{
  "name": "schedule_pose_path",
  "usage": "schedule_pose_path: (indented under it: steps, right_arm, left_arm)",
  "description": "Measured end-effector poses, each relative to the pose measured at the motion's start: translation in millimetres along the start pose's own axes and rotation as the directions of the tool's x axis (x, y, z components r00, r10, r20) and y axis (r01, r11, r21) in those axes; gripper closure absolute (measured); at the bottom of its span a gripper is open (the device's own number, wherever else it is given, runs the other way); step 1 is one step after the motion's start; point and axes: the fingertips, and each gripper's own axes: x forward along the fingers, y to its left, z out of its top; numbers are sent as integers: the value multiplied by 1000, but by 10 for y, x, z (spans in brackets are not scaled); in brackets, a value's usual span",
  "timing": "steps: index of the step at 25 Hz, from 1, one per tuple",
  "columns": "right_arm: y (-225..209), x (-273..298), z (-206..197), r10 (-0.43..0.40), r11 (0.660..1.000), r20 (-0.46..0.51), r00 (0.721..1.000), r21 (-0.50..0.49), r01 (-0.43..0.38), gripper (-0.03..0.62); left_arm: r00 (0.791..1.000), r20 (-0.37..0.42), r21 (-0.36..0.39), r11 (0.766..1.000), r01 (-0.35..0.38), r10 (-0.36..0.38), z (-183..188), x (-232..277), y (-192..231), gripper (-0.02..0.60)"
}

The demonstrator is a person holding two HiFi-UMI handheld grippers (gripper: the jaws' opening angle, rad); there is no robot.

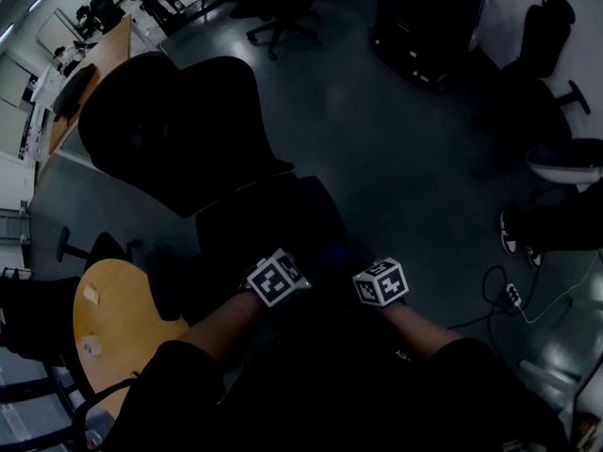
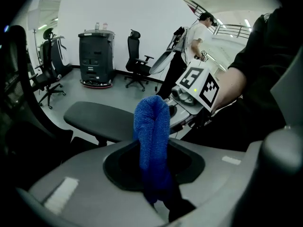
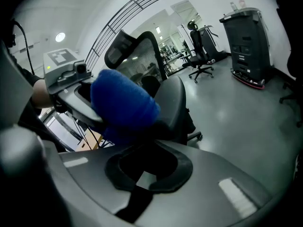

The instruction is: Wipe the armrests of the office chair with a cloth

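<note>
1. Cloth [image 2: 152, 126], blue and folded over, stands pinched in the left gripper's [image 2: 152, 181] closed claw.
2. Right gripper [image 3: 142, 169] faces it closely; its claw width is lost in shadow, so I cannot tell.
3. Armrest [image 2: 94, 119] sits beyond the cloth.
4. Office chair [image 1: 174, 125] is murky in the head view.

The head view is very dim; the black office chair [image 1: 179, 130] sinks into shadow. Both gripper views are brighter under white ceiling lamps [image 3: 60, 37], fisheye-bent, with dark corners.

One cloth [image 2: 152, 136]; two grippers: left gripper [image 2: 154, 174], right gripper [image 3: 147, 167].
</note>
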Motion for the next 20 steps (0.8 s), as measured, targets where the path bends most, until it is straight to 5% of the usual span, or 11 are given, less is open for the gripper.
schedule_pose_path:
  steps: [6,9,15,20]
  right_arm:
    - [5,3,6,27,1000,-14,1000,-4,-27,589]
    - [31,19,7,46,999,-30,998,-20,-46,590]
    - [48,61,45,99,992,-70,993,-68,-103,591]
    - [47,22,95,157,980,-119,980,-102,-169,591]
  left_arm:
    - [994,48,2,995,-103,102,370,-351,581,457]
    - [984,41,87,980,-178,175,617,-442,926,457]
    - [952,-99,348,906,-240,290,1086,-223,1605,457]
    - [912,-229,441,872,-214,340,1109,182,2000,457]
